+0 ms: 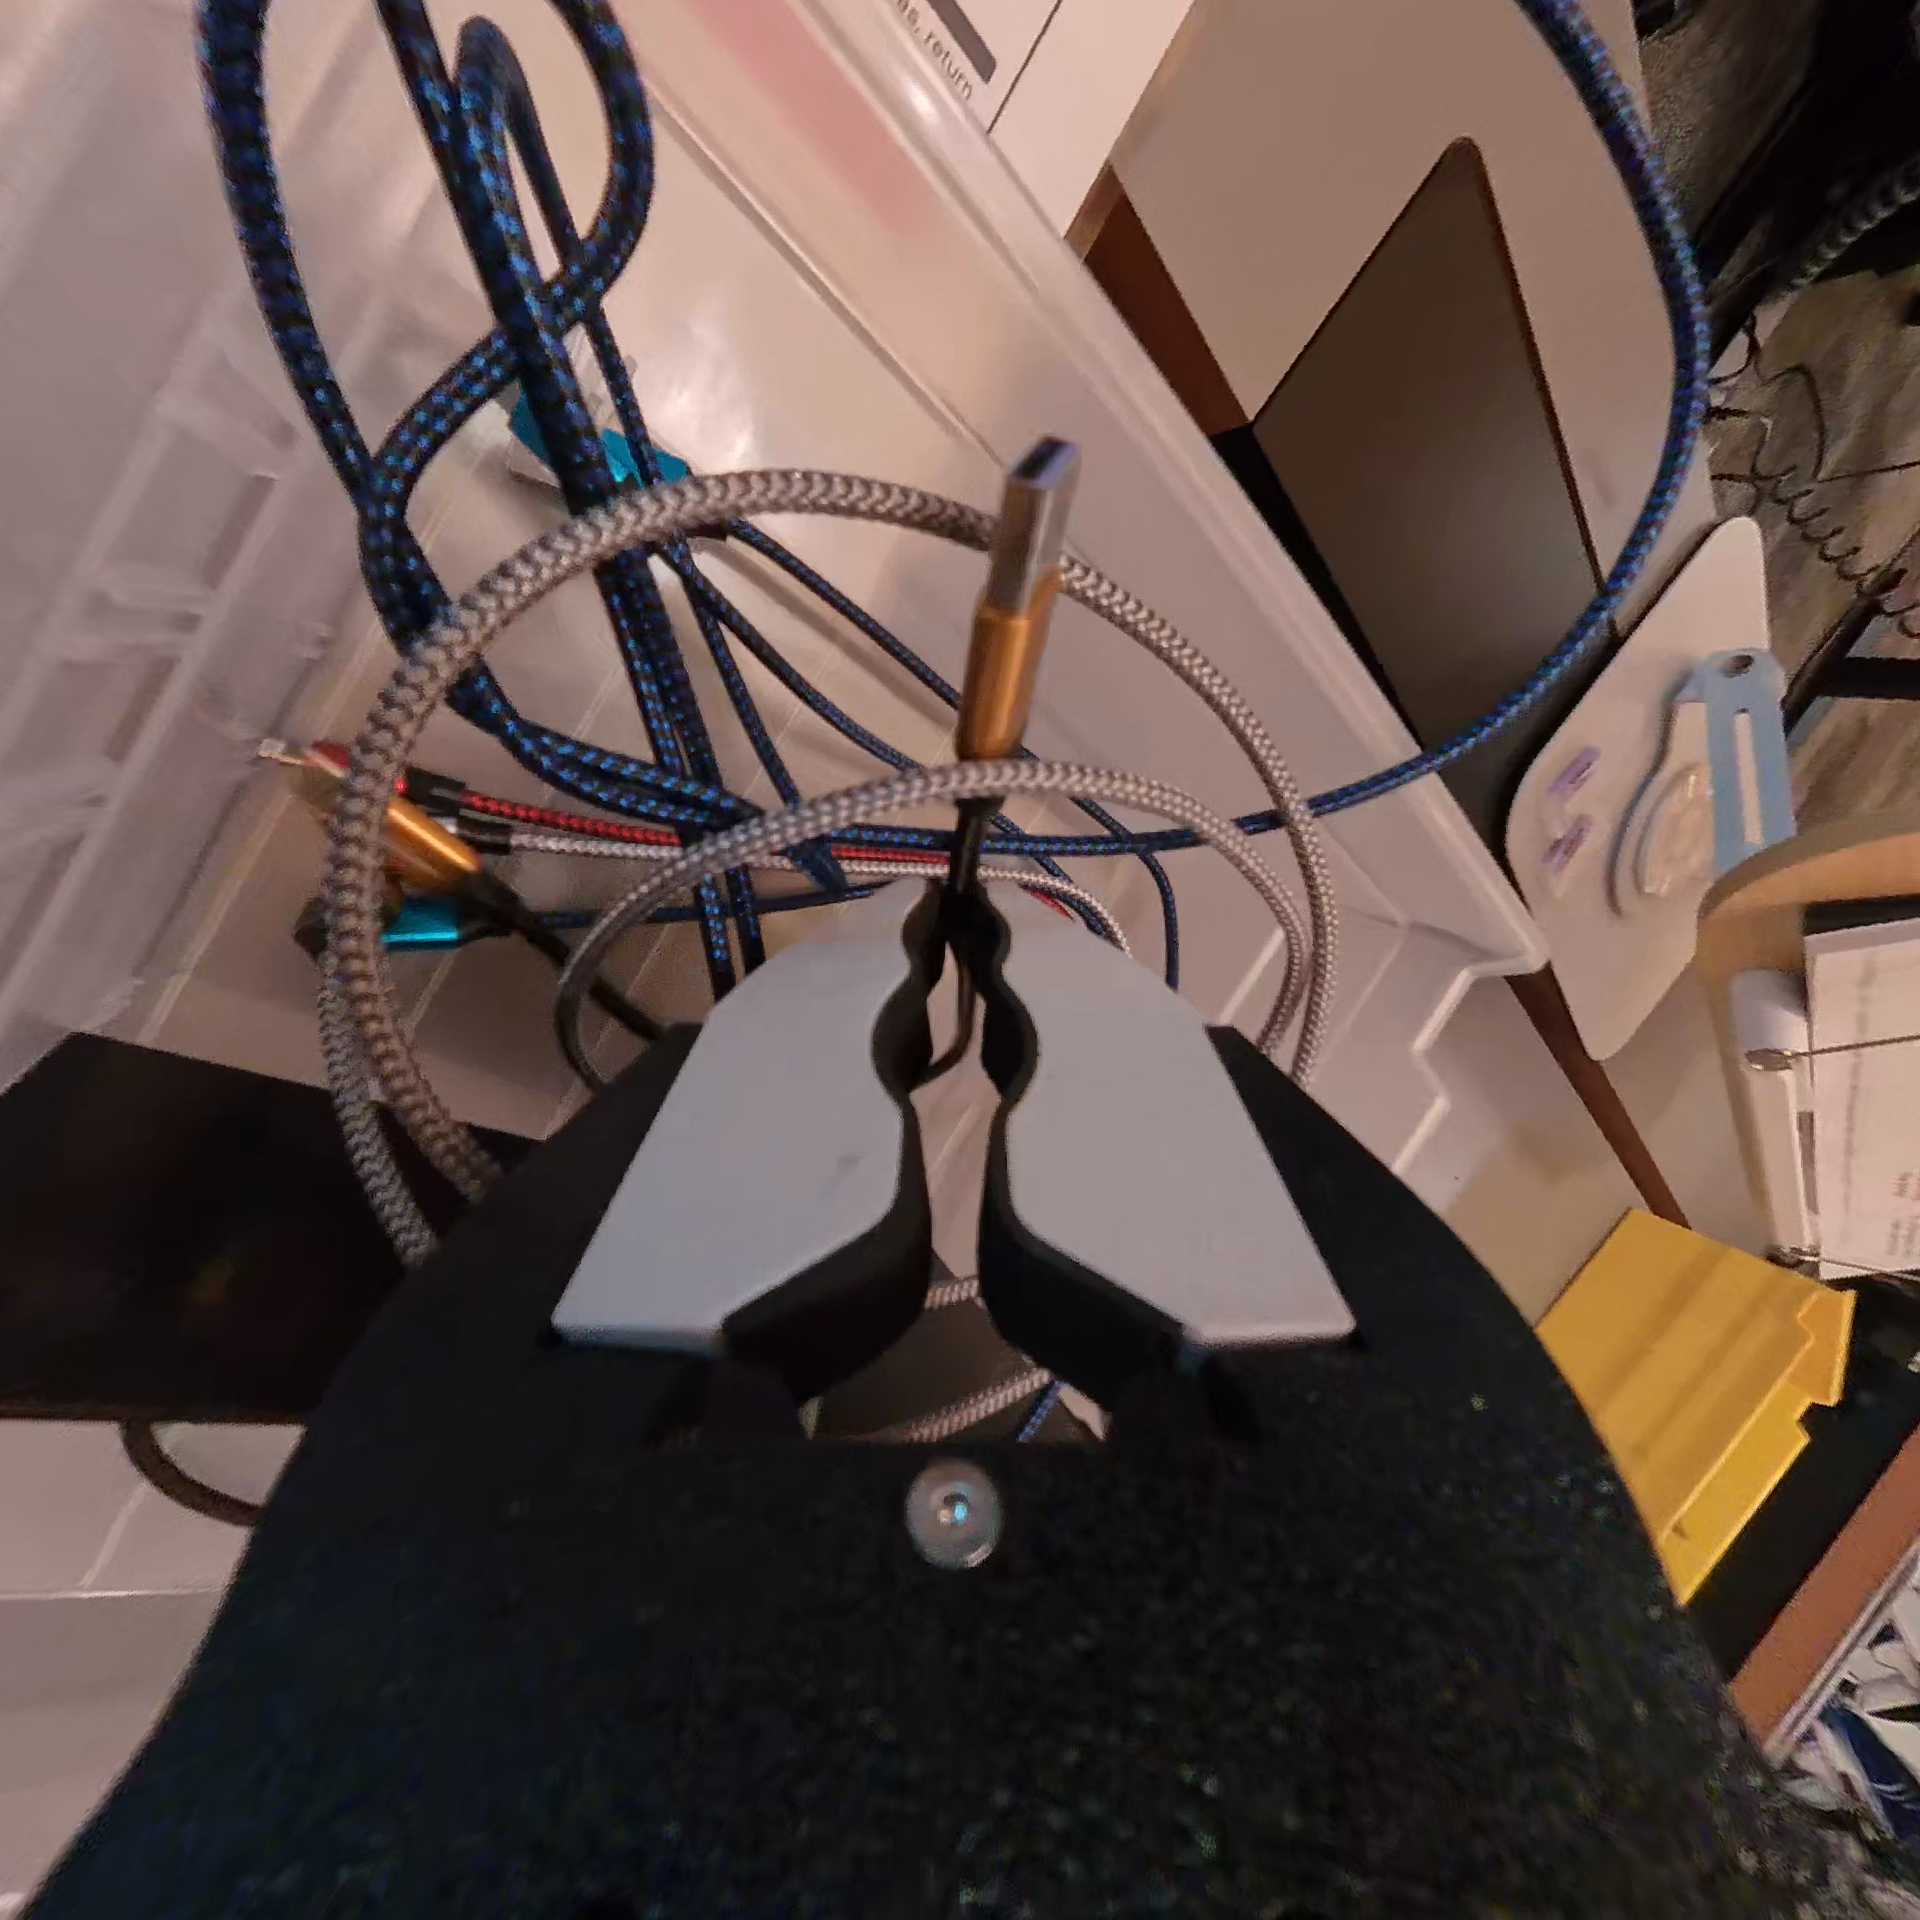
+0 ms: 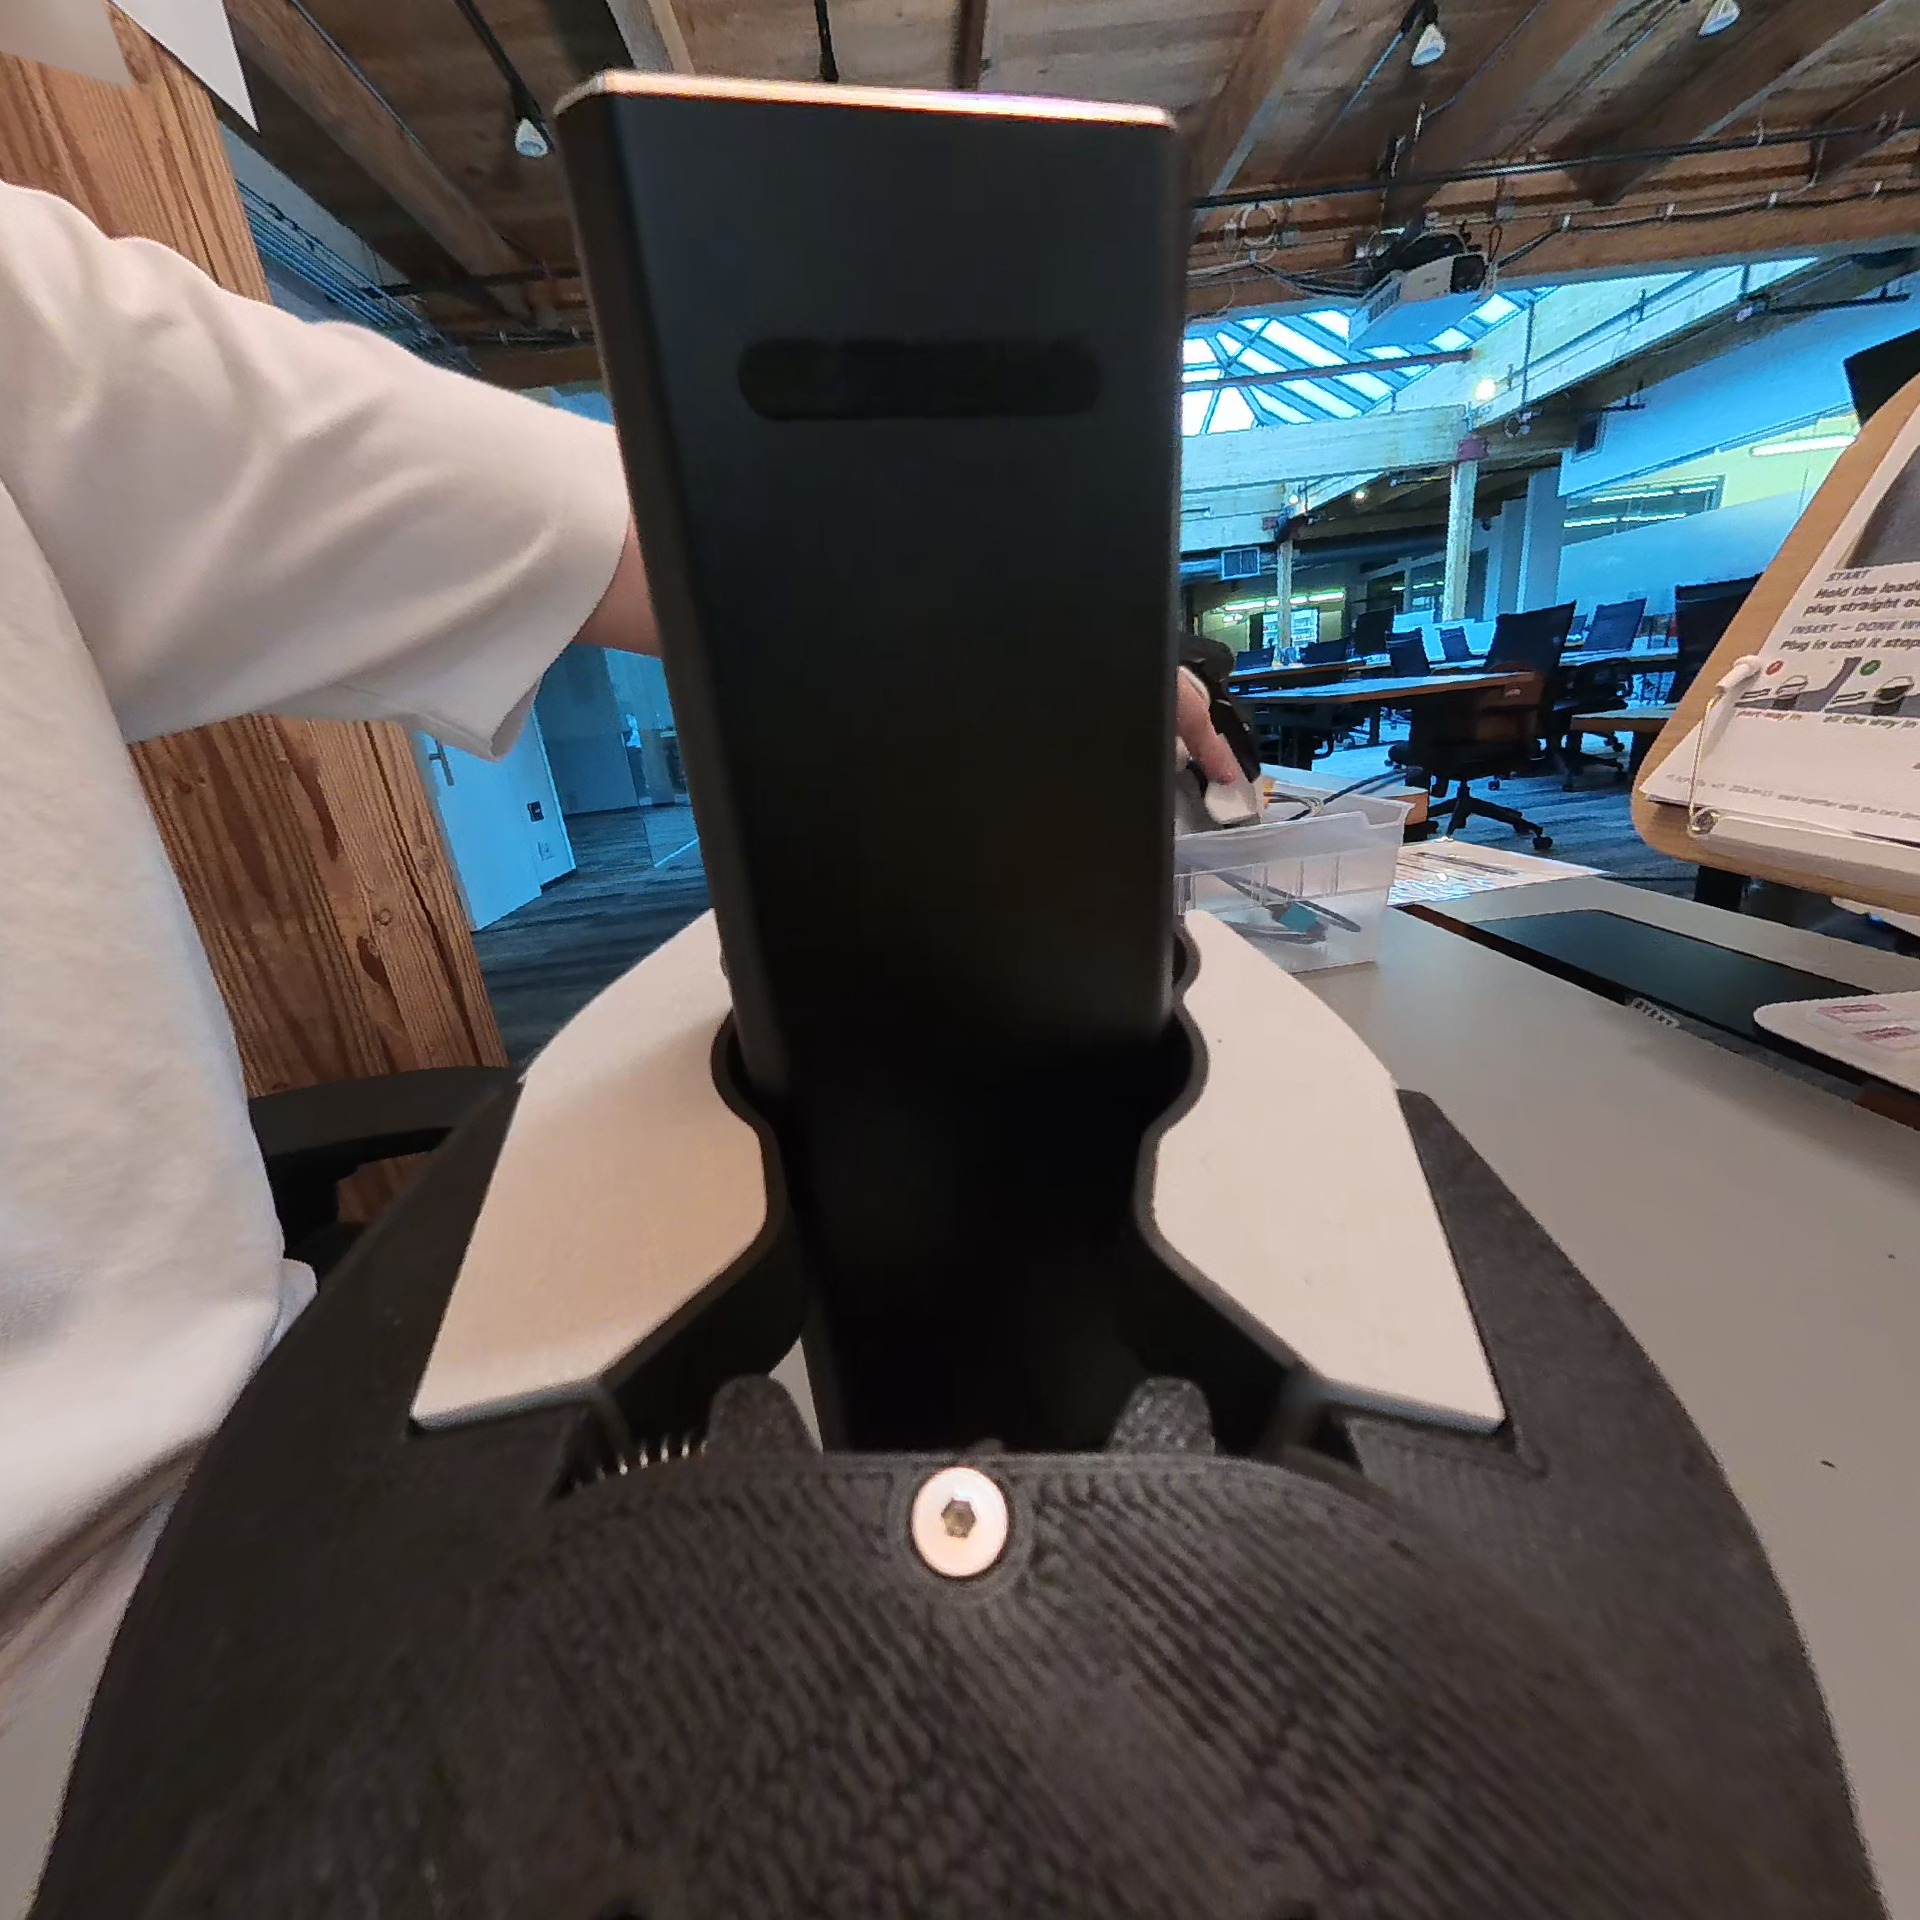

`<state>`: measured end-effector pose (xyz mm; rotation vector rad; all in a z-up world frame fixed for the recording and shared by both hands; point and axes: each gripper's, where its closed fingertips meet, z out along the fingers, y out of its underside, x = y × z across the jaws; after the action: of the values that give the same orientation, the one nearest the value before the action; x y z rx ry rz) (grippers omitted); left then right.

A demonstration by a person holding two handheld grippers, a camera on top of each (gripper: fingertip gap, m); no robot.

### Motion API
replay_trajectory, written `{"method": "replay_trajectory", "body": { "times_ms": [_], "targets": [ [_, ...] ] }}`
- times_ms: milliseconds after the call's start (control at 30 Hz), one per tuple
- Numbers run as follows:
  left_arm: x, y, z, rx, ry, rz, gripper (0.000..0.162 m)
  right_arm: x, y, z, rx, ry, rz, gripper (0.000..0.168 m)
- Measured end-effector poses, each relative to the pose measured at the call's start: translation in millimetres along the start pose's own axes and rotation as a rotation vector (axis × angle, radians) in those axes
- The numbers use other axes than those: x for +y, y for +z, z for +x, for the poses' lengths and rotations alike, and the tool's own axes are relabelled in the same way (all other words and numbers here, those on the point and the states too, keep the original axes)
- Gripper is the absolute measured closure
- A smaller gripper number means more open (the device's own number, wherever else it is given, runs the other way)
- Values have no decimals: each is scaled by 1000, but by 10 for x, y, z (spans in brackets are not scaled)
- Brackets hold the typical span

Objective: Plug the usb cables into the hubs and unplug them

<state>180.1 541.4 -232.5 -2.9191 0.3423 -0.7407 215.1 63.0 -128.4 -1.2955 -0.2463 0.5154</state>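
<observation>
In the left wrist view my left gripper (image 1: 961,914) is shut on the thin black cable (image 1: 968,842) just behind a gold USB plug (image 1: 1013,623). The plug sticks out ahead of the fingertips, metal end pointing away. It hangs above a clear bin (image 1: 1382,831) holding tangled blue braided cables (image 1: 540,312), a grey braided cable (image 1: 831,488) and more plugs (image 1: 416,842). In the right wrist view my right gripper (image 2: 956,997) is shut on a black USB hub (image 2: 894,571), held upright between the pads. The hub's ports are not visible.
The bin (image 2: 1288,883) stands on a grey table (image 2: 1610,1143), with the left gripper's fingertip (image 2: 1236,800) over it. A black mat (image 2: 1662,966) and a clipboard with a sheet (image 2: 1818,665) lie to the right. A yellow block (image 1: 1704,1382) sits beside the bin. A person's white sleeve (image 2: 260,520) is at left. The grippers' ends are close to 50 cm from one another.
</observation>
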Motion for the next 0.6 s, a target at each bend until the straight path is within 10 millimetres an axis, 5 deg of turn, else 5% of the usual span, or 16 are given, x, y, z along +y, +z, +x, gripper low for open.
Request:
{"method": "replay_trajectory", "body": {
  "times_ms": [267,600],
  "targets": [
    [-40,-353,137,60,169,-45,159,-7,-2,-6,-5,1,0,94],
    [89,-1725,816,467,420,-109,159,6,27,-20,-11,-5,-5,92]
  ]
}}
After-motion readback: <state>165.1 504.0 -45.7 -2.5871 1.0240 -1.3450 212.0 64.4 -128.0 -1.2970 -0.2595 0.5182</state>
